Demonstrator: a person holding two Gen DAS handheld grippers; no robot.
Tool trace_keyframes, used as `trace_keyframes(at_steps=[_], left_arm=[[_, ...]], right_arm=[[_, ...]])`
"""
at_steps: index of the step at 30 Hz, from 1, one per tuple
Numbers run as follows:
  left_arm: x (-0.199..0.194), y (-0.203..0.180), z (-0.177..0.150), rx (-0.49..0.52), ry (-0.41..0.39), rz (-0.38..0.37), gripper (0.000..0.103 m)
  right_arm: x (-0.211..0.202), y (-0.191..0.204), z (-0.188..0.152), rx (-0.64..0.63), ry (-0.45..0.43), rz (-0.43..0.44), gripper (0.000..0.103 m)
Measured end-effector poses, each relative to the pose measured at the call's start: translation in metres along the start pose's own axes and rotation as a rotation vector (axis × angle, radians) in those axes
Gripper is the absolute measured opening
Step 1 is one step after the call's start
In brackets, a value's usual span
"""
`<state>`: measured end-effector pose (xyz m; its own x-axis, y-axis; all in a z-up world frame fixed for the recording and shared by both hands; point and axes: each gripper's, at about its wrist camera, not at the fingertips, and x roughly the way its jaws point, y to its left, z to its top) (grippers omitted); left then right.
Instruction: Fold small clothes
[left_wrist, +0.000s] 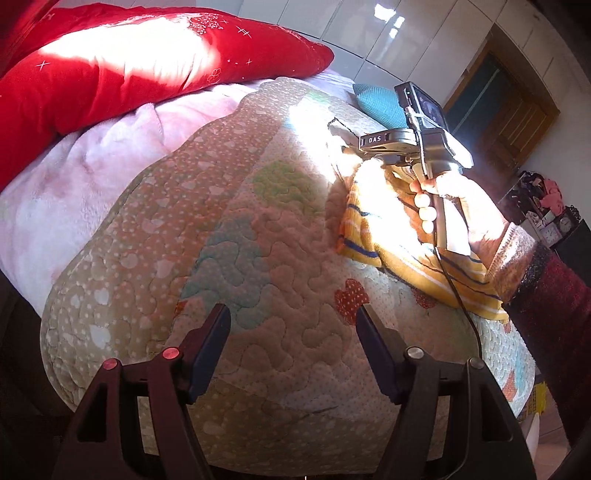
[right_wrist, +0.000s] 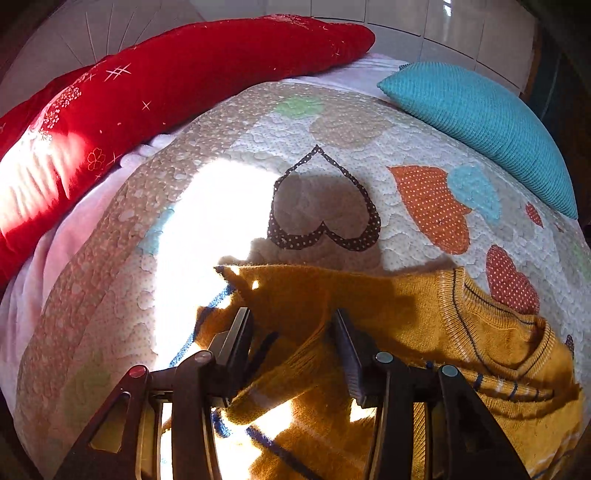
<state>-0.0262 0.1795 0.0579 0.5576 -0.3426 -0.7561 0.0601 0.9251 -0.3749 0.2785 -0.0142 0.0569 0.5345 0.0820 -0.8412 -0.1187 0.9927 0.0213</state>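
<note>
A small mustard-yellow knit sweater (right_wrist: 424, 317) with blue and white stripes lies on the quilted bedspread (right_wrist: 332, 122). In the right wrist view my right gripper (right_wrist: 293, 317) is open, its jaws apart over a folded-over part of the sweater, with knit cloth between and below them. In the left wrist view the sweater (left_wrist: 417, 258) lies at the right under the hand-held right gripper (left_wrist: 341, 142). My left gripper (left_wrist: 293, 314) is open and empty above bare quilt, left of and nearer than the sweater.
A red pillow (left_wrist: 147, 66) and a pink blanket (left_wrist: 74, 192) lie at the far left of the bed. A teal knit cushion (right_wrist: 480, 122) lies at the far right. The bed edge drops off at the right, near a dark shelf (left_wrist: 554, 218).
</note>
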Motion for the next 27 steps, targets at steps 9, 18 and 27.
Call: trace_keyframes(at_steps=[9, 18, 27], left_arm=[[-0.005, -0.01, -0.008, 0.001, 0.002, 0.008, 0.069], [-0.007, -0.016, -0.019, 0.013, 0.032, 0.085, 0.07], [-0.014, 0.007, -0.025, -0.06, 0.038, 0.078, 0.073]], right_arm=[[-0.086, 0.004, -0.033, -0.006, -0.037, 0.105, 0.063], [-0.06, 0.06, -0.073, -0.109, 0.089, 0.051, 0.069], [-0.017, 0.097, -0.081, -0.148, 0.082, -0.277, 0.078]])
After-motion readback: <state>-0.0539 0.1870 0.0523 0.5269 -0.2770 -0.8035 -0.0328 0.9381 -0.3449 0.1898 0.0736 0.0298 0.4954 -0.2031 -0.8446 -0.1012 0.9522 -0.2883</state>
